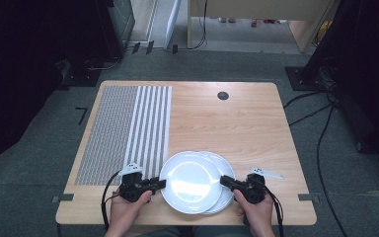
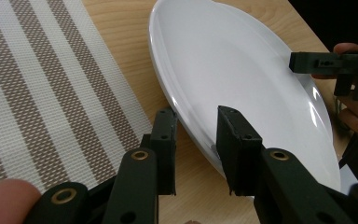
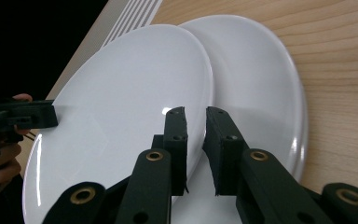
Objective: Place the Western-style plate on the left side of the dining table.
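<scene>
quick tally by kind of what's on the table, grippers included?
White plates: 2, upper plate overlapping lower plate
Striped placemat: 1
Grippers: 2, left gripper and right gripper, each at the upper plate's rim
Total: 5

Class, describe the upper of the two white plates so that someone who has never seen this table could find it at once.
On the wooden table, look at the near edge, just right of the striped placemat. Two white plates overlap there; the upper plate is the left one, gripped at its rim by the left gripper and right gripper, covering part of the lower plate.
</scene>
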The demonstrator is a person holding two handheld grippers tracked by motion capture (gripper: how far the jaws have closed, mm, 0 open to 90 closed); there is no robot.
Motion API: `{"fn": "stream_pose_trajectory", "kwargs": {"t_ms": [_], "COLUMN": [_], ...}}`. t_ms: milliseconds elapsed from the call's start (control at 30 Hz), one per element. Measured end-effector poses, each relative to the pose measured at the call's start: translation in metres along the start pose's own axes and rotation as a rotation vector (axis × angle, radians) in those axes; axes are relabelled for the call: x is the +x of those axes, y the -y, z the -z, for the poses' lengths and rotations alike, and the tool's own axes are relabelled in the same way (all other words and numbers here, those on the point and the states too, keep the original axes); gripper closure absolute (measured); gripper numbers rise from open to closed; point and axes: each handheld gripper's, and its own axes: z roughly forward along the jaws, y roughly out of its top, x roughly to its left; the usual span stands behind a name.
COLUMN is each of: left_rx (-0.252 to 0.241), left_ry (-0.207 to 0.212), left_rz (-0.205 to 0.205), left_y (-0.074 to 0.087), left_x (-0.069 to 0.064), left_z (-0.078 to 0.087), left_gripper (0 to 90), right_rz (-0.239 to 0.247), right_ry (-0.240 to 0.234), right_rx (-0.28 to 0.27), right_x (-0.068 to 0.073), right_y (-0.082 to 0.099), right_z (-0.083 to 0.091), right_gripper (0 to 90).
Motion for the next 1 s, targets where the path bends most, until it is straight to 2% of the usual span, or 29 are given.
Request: {"fn": "stream_pose_trajectory", "kwargs": {"t_ms": [100, 300, 400, 633, 833, 1000], "left_rx": [-0.001, 0.005, 0.007, 0.010, 0.014, 0.015], "left_ry": [0.011, 0.029, 0.043, 0.039, 0.034, 0.030], "left_rz": [0.005, 0.006, 0.016, 0.022, 0.036, 0.035], "left_y": [0.000, 0.000, 0.001, 0.001, 0.003, 0.003], "left_x": [0.002, 0.005, 0.007, 0.008, 0.010, 0.009], "left_z": [0.001, 0.000, 0.000, -0.001, -0.002, -0.002], "left_gripper": [70.0, 70.0, 70.1, 70.1, 69.6, 69.8], "right_rz": [0.007, -0.018, -0.025, -0.093, -0.102, -0.172], "right_ry": [0.007, 0.001, 0.017, 0.002, -0.009, -0.048], "right_rx": [0.007, 0.002, -0.007, -0.034, -0.075, -0.073], "right_x": [0.002, 0.000, 0.000, 0.000, 0.004, 0.000], "right_y": [0.002, 0.002, 0.002, 0.003, 0.002, 0.002], "right_z": [-0.003, -0.004, -0.007, -0.012, -0.006, -0.005], "right_gripper": [79.5, 79.6, 78.5, 82.2, 84.7, 85.1]}}
